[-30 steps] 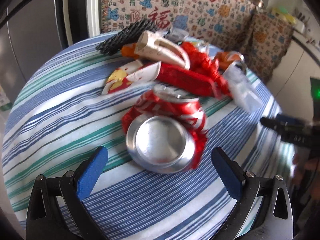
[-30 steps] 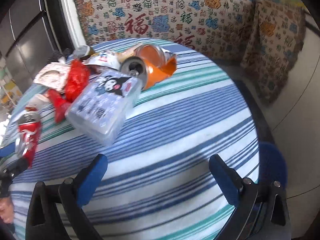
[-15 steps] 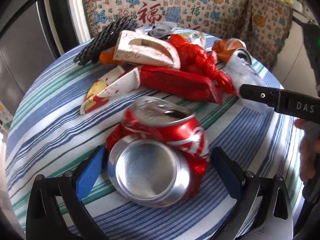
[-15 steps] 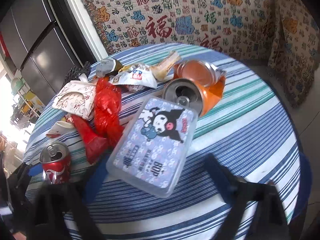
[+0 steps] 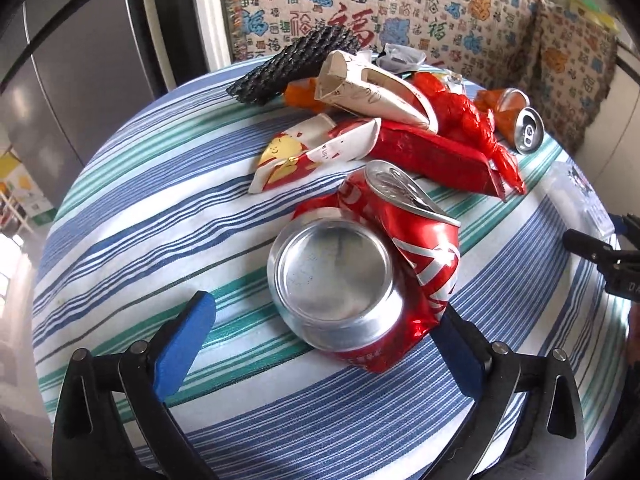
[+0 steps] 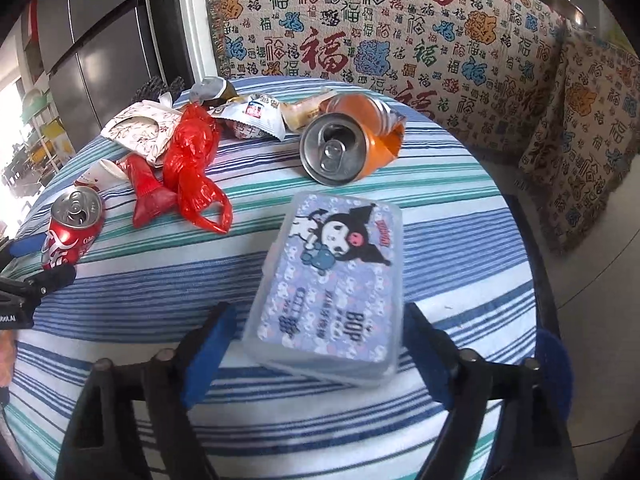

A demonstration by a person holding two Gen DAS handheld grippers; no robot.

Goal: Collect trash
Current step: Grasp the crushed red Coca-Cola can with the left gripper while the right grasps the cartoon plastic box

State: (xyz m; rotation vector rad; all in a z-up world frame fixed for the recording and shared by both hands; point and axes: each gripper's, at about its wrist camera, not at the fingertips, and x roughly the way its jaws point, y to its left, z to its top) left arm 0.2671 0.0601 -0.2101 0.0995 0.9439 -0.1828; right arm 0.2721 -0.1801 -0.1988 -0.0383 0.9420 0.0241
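A crushed red cola can (image 5: 360,272) lies on the striped round table (image 5: 160,216), between the fingers of my open left gripper (image 5: 320,340); its right pad (image 5: 456,356) is close to the can. The can also shows in the right wrist view (image 6: 72,224). A clear plastic box with a cartoon label (image 6: 332,280) lies between the fingers of my open right gripper (image 6: 316,344), neither pad clearly pressing it. Behind lie a red plastic bag (image 6: 192,160), an orange can (image 6: 344,144), a white paper box (image 5: 372,88) and snack wrappers (image 5: 316,152).
A black mesh piece (image 5: 296,64) lies at the table's far edge. A patterned sofa cover (image 6: 400,32) stands behind the table. A dark cabinet (image 5: 80,60) is at the left. The floor (image 6: 592,280) drops off at the right.
My left gripper has shifted left around the red can, which now sits nearer its right finger. My right gripper has moved forward so the plastic box lies between its fingers.
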